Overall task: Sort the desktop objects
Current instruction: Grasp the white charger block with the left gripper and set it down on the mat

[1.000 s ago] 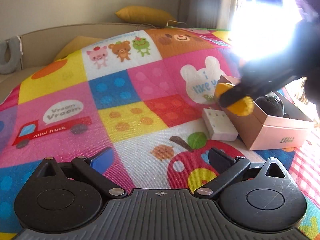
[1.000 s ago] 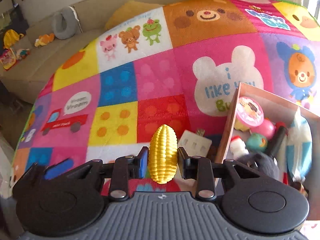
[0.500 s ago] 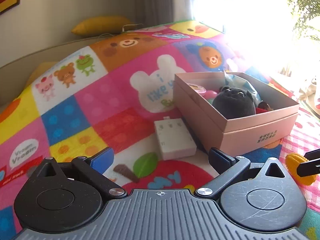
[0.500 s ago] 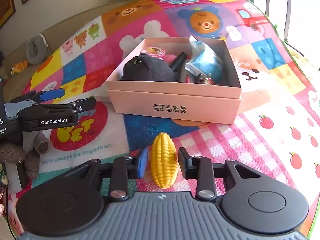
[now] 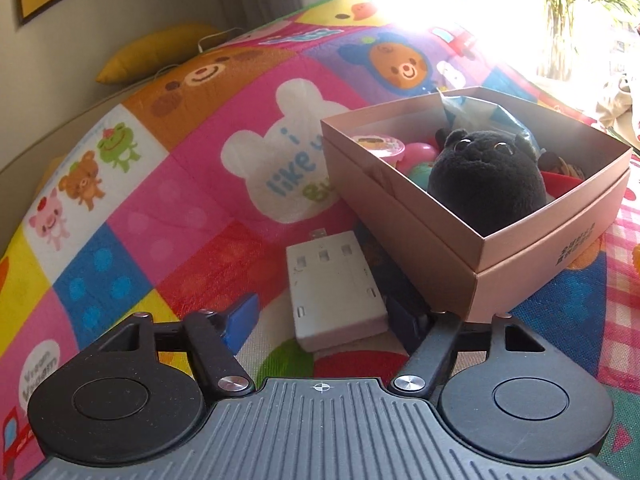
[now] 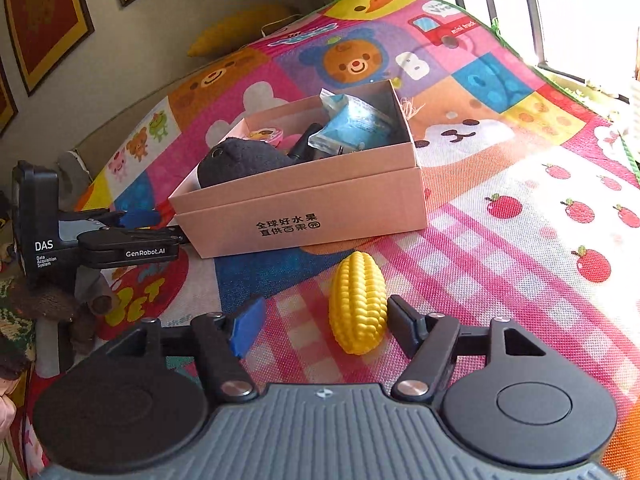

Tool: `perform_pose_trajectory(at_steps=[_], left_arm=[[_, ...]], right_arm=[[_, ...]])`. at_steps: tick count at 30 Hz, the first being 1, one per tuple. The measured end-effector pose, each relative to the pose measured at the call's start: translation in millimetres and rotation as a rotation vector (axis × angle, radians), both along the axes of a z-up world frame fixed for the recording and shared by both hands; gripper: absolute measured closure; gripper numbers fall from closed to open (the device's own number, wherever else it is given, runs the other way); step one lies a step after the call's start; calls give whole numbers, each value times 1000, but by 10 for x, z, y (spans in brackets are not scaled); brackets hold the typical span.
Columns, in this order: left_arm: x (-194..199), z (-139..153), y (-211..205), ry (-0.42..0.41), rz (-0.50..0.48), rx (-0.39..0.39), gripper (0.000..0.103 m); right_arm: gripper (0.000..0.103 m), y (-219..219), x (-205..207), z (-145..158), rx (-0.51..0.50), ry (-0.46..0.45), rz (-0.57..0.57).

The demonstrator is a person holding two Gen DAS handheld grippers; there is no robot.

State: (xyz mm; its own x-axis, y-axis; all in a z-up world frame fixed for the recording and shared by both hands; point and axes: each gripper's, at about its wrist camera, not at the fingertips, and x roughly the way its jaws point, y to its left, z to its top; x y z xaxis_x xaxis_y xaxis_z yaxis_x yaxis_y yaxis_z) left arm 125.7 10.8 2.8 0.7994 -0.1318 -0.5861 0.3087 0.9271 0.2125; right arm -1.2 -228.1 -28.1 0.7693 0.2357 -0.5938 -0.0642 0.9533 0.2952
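Left wrist view: the pink box (image 5: 472, 248) sits ahead and right of my left claw (image 5: 328, 324). Its jaws are closing around the white adapter (image 5: 334, 288), whose long axis runs along the claw's pointing line; pads not yet touching, I judge. My right claw (image 6: 320, 326) is opening, corn (image 6: 357, 304) lying loose between its fingers.
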Motion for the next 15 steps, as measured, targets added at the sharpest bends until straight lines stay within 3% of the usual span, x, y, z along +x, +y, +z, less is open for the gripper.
perform_pose_trajectory(at_steps=[3, 6, 11, 15], left_arm=[[38, -5, -28, -6, -4, 2, 30], [59, 9, -15, 19, -11, -15, 49], [-166, 72, 84, 31, 14, -8, 49], [-600, 122, 134, 58, -2, -27, 49]], right_arm=[[30, 19, -7, -6, -10, -4, 4], [30, 40, -23, -7, -24, -8, 0], [22, 30, -30, -9, -28, -14, -29], [20, -27, -36, -11, 2, -18, -44]])
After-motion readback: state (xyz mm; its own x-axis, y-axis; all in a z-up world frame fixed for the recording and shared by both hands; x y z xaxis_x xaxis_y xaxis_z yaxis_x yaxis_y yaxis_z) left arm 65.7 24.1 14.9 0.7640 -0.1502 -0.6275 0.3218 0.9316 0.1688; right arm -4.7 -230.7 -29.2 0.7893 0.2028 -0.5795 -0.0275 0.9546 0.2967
